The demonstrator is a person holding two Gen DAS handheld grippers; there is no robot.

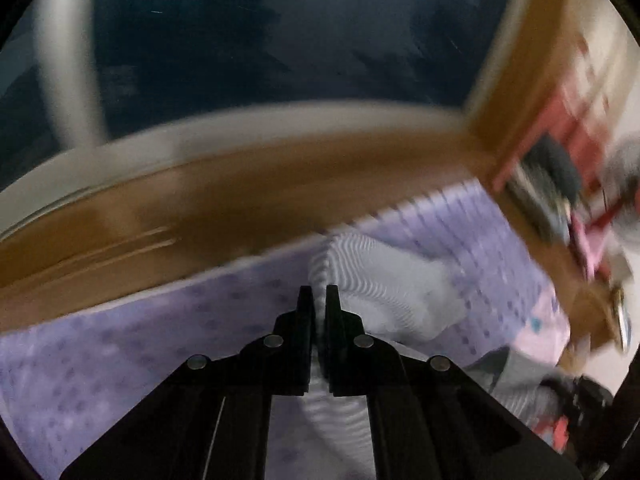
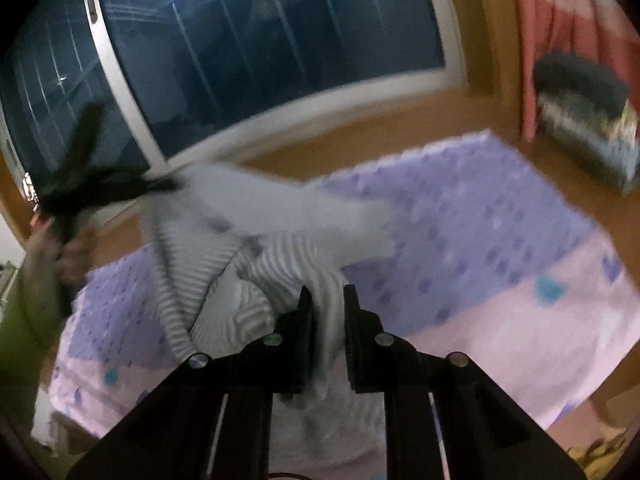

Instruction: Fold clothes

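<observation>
1. Nearest the left wrist camera, the left gripper (image 1: 319,294) is seen with its two black fingers drawn almost together, and a ridge of the striped garment (image 1: 372,280) is pinched between them.
2. The right gripper (image 2: 328,296) is seen in its own view with a slightly wider gap between the fingers; a fold of the same striped garment (image 2: 256,236) is clamped in that gap.
3. The garment, grey-white with fine stripes, is held stretched between the two grippers above the purple dotted mat (image 2: 480,208), with part of it draped down toward the mat.
4. The mat is laid on a brown wooden floor (image 1: 280,184), and a paler pink band is seen along its near edge.
5. In the right wrist view the left gripper (image 2: 80,184) is seen at the far left, blurred, gripped by a hand (image 2: 68,252).
6. A dark window (image 2: 260,40) with a pale frame is seen beyond the mat.
7. Both views are smeared by motion blur.
</observation>
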